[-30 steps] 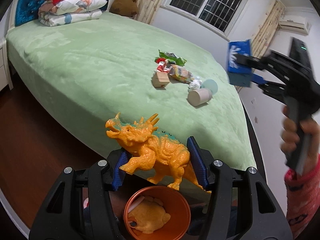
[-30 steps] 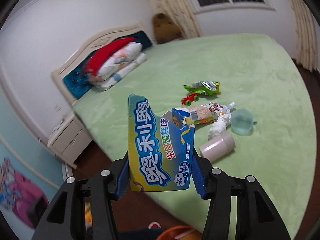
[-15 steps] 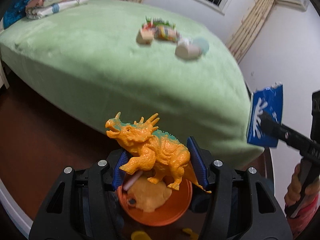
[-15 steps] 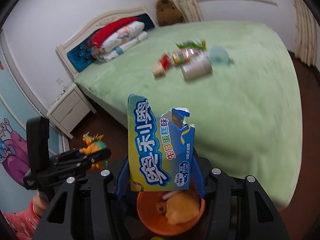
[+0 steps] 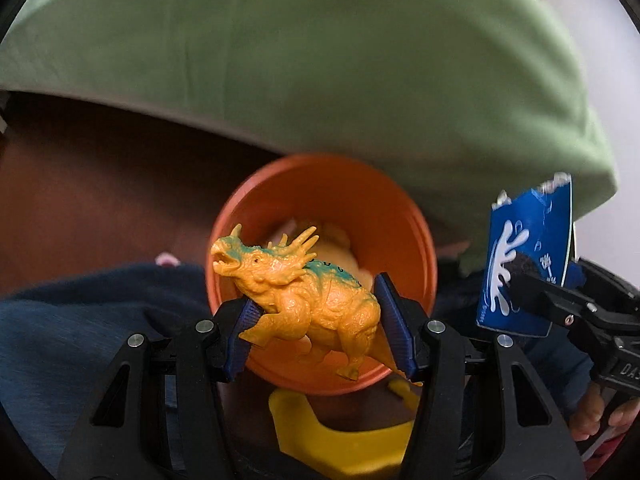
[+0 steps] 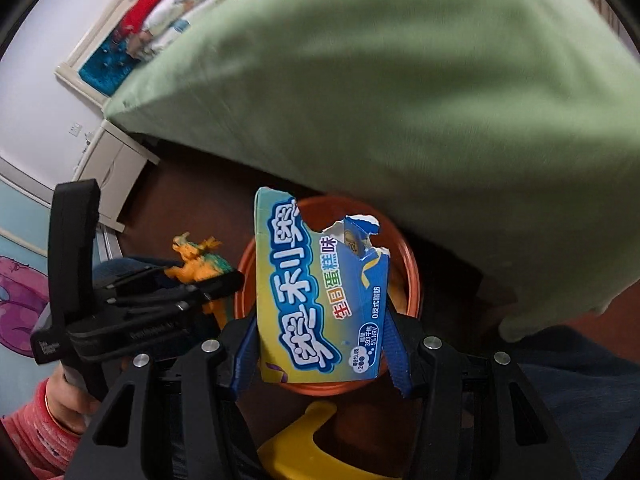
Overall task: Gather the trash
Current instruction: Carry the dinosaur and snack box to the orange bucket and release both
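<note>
Bin (image 5: 256, 216) nearer (bed trash gone)

Directly below both grippers, on the dark wooden floor (image 5: 92, 184), stands a round orange plastic bucket (image 5: 384, 216), just before the edge of the bed with the green plush cover (image 5: 320, 60). Held over the bucket's mouth between the pads of the left gripper (image 5: 320, 320): an orange plastic horned dinosaur toy (image 5: 304, 292). To its right, clamped in the right gripper (image 6: 320, 344) above the same mouth: a torn blue cardboard biscuit box (image 6: 320, 300). Inside the bucket, beneath the toy, lies something pale, too blurred to name. Just nearer than the bucket, on the floor, sits a yellow plastic piece (image 5: 340, 440). Far behind, at the head of the bed, lies folded bedding (image 6: 168, 20), with a white bedside cabinet (image 6: 112, 168) beside the bed.
</note>
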The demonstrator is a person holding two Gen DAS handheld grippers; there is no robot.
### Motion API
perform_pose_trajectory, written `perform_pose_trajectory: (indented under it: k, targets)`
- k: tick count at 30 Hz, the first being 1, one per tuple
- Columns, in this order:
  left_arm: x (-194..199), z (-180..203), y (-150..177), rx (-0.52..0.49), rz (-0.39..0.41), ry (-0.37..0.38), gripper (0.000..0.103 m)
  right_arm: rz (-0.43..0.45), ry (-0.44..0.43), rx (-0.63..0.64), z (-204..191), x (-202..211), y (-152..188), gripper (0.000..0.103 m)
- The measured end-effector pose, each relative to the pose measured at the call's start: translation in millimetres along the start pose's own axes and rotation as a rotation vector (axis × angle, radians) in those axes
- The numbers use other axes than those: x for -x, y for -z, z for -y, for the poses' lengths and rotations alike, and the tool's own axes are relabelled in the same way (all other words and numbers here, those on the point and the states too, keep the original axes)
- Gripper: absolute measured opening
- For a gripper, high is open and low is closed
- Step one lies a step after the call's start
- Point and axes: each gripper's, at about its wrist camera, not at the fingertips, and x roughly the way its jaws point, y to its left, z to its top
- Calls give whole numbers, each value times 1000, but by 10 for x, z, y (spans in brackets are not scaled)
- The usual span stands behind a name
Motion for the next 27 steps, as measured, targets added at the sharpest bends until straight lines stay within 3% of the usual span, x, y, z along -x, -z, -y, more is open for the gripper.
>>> perform_pose_trajectory:
  k: [2, 3, 4, 6, 10, 15, 27]
  targets:
    - [-146, -1, 36, 1, -50, -2, 56, -29, -12, -11, 25, -87, 15, 55]
    - [-199, -5, 51, 2, -71, -6, 63, -46, -12, -17, 33, -136, 9, 64]
    - [-249, -13, 54, 7, -94, -9, 77, -47, 3, -18, 34, -156, 3, 70]
    - [-265, 11, 28, 16, -97, -16, 83, -28, 29, -13, 47, -138, -9, 71]
    - [-194, -23, -14, 34, -72, -62, 87, 2, 10, -56, 113, -59, -45, 75]
    - [-119, -121, -65, 68, -56, -61, 87, 20, -11, -98, 247, -3, -72, 75]
    - [57, -86, -107, 30, -3, -64, 87, 76, -43, -97, 189, 225, -170, 75]
